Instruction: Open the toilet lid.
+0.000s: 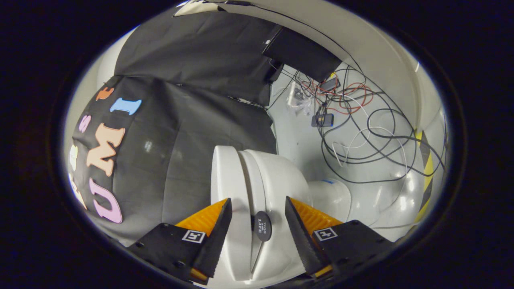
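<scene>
Tongs [258, 210] spread astride the raised toilet lid [229, 180]; tangled cables [361, 132] on the floor beyond.

Black cloth [188, 132] hangs as the booth's wall, creased and folded, with a seam running down its middle. Beside it lies a pale, glossy floor [297, 140] that throws back bright spots of light. A tangle of black, white and red cables [361, 132] sprawls across the floor, near a black box [301, 52] and a small dark device [322, 119]. Yellow-and-black hazard tape [425, 168] runs along the floor's far side.
</scene>
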A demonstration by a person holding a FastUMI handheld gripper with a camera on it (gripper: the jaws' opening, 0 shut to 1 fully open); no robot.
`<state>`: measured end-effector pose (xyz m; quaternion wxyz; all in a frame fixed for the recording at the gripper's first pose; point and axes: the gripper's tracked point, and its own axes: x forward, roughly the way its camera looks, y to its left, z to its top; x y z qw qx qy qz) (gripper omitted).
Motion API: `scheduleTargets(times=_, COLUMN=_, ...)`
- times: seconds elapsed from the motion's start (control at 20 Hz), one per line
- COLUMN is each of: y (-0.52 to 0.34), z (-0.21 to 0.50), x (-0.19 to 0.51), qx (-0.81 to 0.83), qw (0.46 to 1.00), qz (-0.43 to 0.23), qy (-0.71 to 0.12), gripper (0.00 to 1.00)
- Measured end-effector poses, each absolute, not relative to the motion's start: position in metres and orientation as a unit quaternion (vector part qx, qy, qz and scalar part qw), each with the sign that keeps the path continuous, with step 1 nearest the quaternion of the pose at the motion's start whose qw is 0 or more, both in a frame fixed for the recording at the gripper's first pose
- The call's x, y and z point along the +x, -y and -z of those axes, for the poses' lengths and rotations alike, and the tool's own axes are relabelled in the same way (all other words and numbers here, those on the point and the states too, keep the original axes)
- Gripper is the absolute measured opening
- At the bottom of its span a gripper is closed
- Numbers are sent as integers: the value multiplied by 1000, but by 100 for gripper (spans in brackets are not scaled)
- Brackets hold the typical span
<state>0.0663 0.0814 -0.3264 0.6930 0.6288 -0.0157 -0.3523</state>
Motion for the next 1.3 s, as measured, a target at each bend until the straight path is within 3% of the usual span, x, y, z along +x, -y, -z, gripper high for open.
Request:
scheduleTargets(times=0.35, y=-84, z=344, x=62, qx=637, qw=686, qz=352, qy=-9, gripper=83)
scheduleTargets(times=1.3, y=-84, z=333, x=62, qx=633, qw=695, qz=339, qy=16, gripper=83)
